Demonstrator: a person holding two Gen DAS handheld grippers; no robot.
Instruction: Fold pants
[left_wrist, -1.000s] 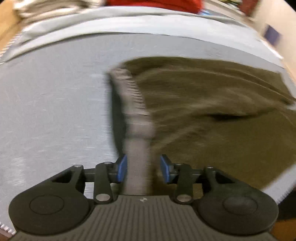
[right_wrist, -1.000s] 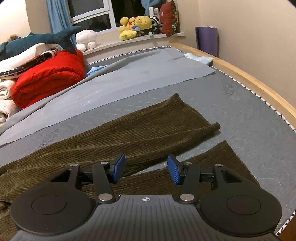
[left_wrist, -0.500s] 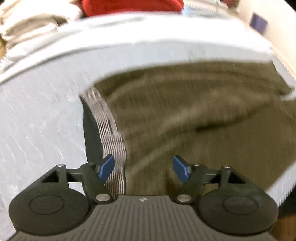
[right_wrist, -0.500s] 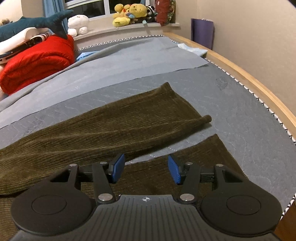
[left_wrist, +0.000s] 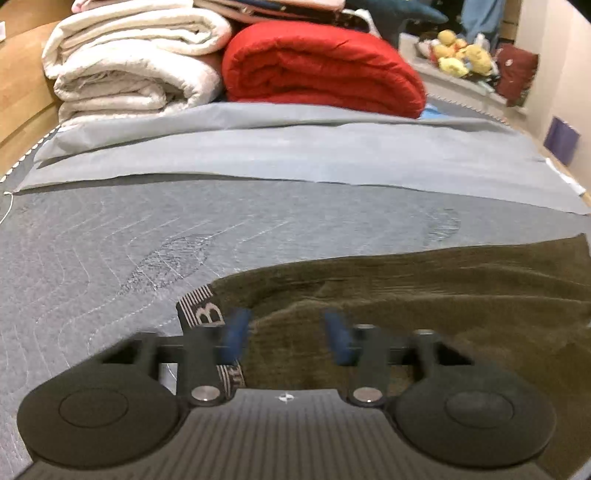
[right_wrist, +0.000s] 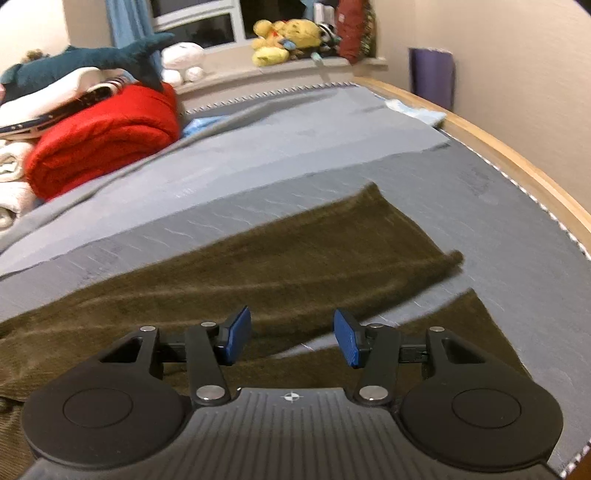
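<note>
Left wrist view: left gripper (left_wrist: 286, 339) has released the waistband (left_wrist: 201, 312); jaws, just closing, stand apart over the pants (left_wrist: 424, 295). Right gripper (right_wrist: 293, 338) jaws, narrowing slightly, remain apart, gripping nothing.

Both tools share one build. The left gripper (left_wrist: 286, 338) has a ribbed grey-black body with a small white crosshair mark at twelve o'clock on its top edge, round black housings at nine and three o'clock, and silver screws on the black linkage arms. The right gripper (right_wrist: 291, 338) looks the same, with blue finger pads (right_wrist: 236, 334) (their faces finely ribbed).
</note>
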